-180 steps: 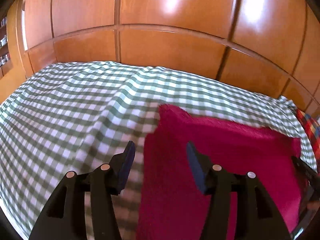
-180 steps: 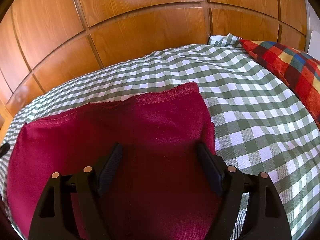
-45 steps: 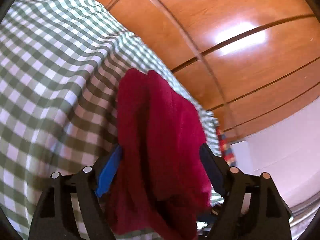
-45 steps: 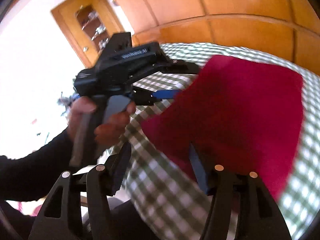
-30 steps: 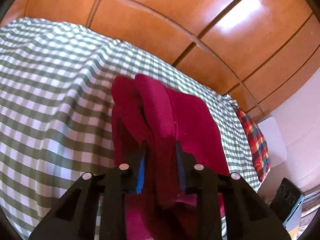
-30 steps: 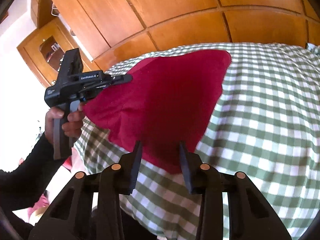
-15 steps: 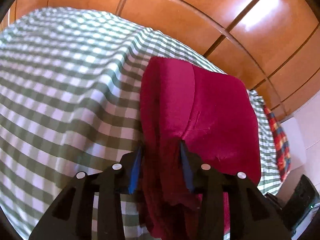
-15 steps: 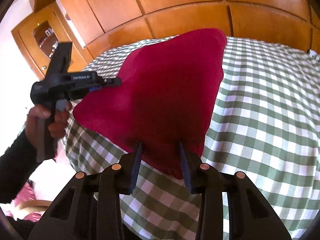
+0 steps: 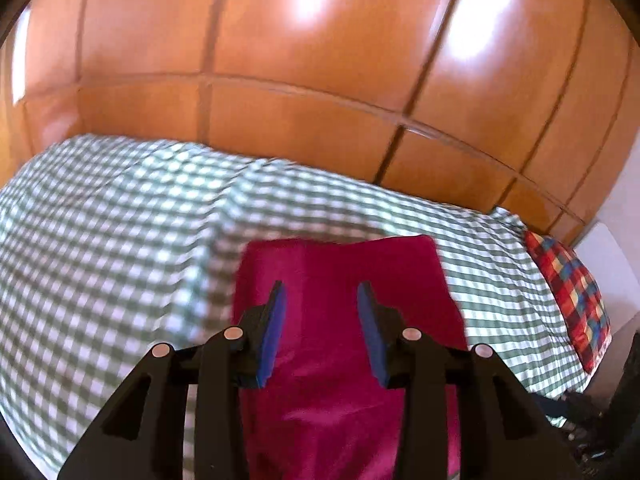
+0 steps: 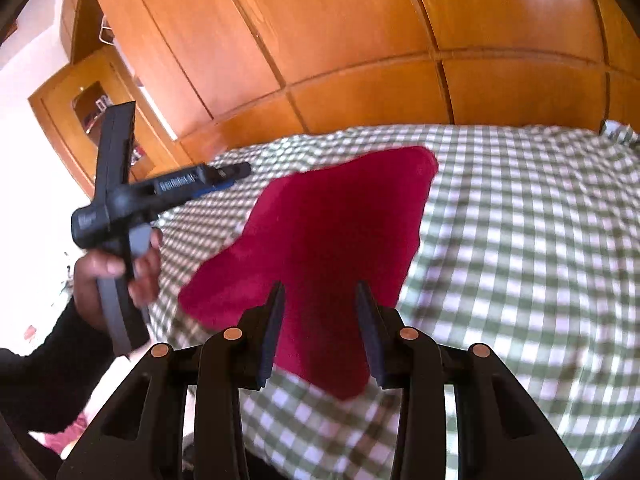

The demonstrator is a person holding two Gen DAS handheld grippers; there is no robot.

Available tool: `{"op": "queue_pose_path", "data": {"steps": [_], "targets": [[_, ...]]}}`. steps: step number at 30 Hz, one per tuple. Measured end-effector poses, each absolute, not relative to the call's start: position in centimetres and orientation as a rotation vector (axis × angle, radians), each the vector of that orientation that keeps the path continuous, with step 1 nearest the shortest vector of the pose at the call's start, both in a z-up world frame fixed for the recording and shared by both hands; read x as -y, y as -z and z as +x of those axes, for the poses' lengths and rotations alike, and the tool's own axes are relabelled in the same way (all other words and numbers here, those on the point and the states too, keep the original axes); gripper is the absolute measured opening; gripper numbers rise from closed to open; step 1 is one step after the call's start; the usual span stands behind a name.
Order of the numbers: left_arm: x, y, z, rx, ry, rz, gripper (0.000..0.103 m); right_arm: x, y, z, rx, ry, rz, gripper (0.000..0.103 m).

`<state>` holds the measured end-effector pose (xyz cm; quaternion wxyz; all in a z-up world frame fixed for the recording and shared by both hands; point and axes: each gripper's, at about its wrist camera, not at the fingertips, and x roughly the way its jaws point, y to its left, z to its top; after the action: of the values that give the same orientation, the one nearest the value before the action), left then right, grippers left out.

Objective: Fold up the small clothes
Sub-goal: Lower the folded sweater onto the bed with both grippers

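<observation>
A dark red cloth (image 9: 344, 320) lies folded on the green checked bedspread (image 9: 104, 240). In the left wrist view my left gripper (image 9: 320, 304) hangs over the cloth with its jaws apart and nothing between them. In the right wrist view the cloth (image 10: 332, 232) stretches from near me toward the wooden wall. My right gripper (image 10: 320, 304) stands open just above the cloth's near corner, with no fabric pinched. The left gripper (image 10: 224, 176) also shows there at left, held in a hand, off the cloth's left side.
A glossy wooden panel wall (image 9: 320, 80) runs behind the bed. A red, blue and yellow plaid cushion (image 9: 568, 300) lies at the bed's right end. A wooden cabinet (image 10: 100, 120) stands at far left. The bed's near edge (image 10: 320, 432) is right below my right gripper.
Both grippers have opened a little and let the cloth go. The cloth has dropped flat on the bed. The left gripper has pulled away to the left of it.
</observation>
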<state>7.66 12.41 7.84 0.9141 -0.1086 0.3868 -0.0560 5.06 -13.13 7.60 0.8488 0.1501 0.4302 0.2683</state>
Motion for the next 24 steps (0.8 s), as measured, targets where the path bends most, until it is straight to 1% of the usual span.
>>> {"op": "queue_pose_path", "data": {"steps": [1,5,8,10,13,17,18,19,21,22,24], "targets": [[-11.5,-7.6,8.0,-0.797,0.134,-0.205,0.039,12.8,-7.7,5.5,-0.906,-0.567,0.307,0.037],[-9.6,-5.8,8.3,-0.827,0.134,-0.134,0.039,10.2,-6.6,6.2,-0.950,-0.605,0.244,0.037],[-9.4,-2.8,7.6,-0.901,0.117,-0.101,0.039,8.0,-3.6,5.5,-1.034,-0.648,0.203,0.037],[-10.5,-0.8,6.8,-0.928,0.104,-0.131,0.039,7.3,-1.9,4.8,-1.062,-0.654,0.196,0.037],[-11.7,-0.8,5.3,-0.892,0.123,-0.192,0.039,7.4,-1.3,4.1,-1.049,-0.655,0.211,0.037],[-12.9,-1.6,4.6,-0.869,0.143,-0.272,0.038,8.6,-2.3,4.6,-1.060,-0.677,0.245,0.037],[-13.1,-2.1,4.4,-0.856,0.143,-0.275,0.038,9.0,-2.6,4.8,-1.056,-0.675,0.250,0.037],[-13.4,-2.6,4.2,-0.838,0.132,-0.268,0.043,9.4,-2.9,4.8,-1.048,-0.666,0.254,0.037],[-14.0,-3.5,4.0,-0.807,0.119,-0.262,0.047,10.3,-3.6,5.5,-1.032,-0.644,0.278,0.047],[-14.5,-3.9,4.0,-0.792,0.121,-0.269,0.052,10.9,-3.9,5.9,-1.016,-0.626,0.297,0.056],[-15.4,-4.4,4.4,-0.775,0.117,-0.281,0.058,11.8,-4.4,7.0,-0.989,-0.586,0.317,0.057]]}}
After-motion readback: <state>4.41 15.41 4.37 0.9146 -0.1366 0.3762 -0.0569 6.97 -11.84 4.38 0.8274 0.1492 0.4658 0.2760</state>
